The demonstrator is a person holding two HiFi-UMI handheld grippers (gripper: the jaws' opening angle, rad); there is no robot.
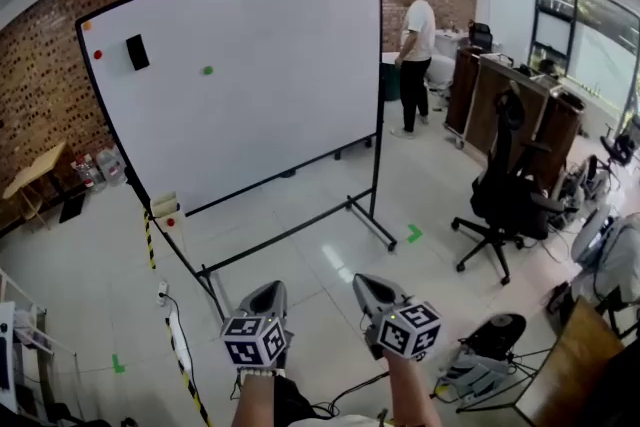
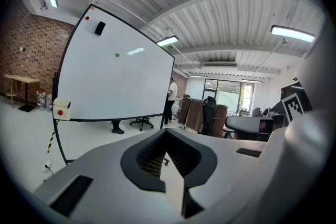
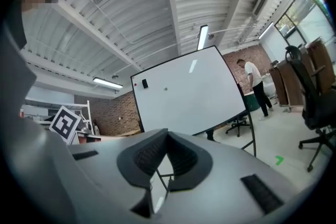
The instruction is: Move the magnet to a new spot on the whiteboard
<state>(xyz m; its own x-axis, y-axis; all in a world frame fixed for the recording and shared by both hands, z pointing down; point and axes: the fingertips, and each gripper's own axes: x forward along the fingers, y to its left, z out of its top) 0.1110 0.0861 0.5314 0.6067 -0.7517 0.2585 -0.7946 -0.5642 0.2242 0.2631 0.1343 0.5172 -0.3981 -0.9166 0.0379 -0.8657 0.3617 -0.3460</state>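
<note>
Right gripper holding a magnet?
No, the right gripper is shut and empty; the green magnet sits on the whiteboard.

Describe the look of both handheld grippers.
The left gripper and right gripper are smooth, light-grey, tapered shells with dark, ribbed pads inside. Each carries a cube of black-and-white square markers at its rear.

Head view: high, looking down past the left gripper point(image 1: 268, 293) and right gripper point(image 1: 372, 287) across the floor to the whiteboard point(image 1: 250, 75), well away. Gripper views: lower, each sighting along its own jaws toward that whiteboard. All three share the board and the person point(image 1: 415, 55) standing beyond its right edge.
</note>
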